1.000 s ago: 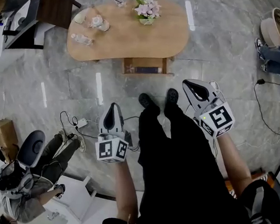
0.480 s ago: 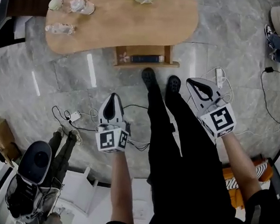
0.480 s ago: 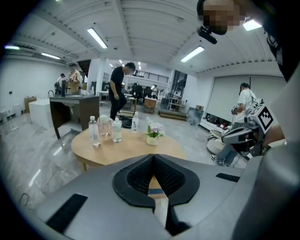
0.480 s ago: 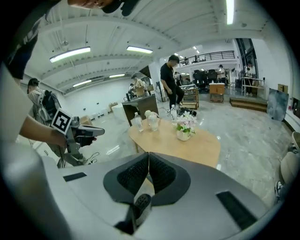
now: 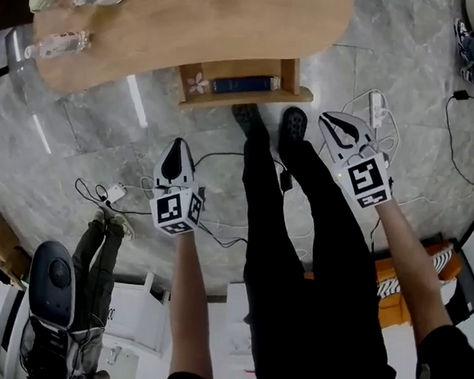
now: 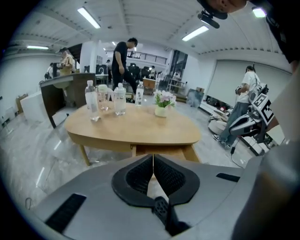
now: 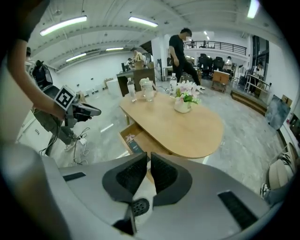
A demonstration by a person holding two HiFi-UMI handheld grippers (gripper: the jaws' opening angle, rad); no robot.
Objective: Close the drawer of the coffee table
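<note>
- The left gripper [image 5: 176,150] and the right gripper [image 5: 329,123] both have their jaws pressed together on nothing. They hang over the floor, one on each side of the person's feet.
- The drawer [image 5: 249,96] stands pulled out at the near edge of the coffee table [image 5: 219,18]. Neither gripper touches it, so the whole push is left.
- The head view looks down into the drawer at a dark book [image 5: 244,84]. The left gripper view sees only the drawer's front, but shows flowers [image 6: 161,99] and bottles [image 6: 91,96] on top.

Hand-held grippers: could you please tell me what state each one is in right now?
Left hand-held gripper: closed, holding nothing.
Right hand-held gripper: closed, holding nothing.
</note>
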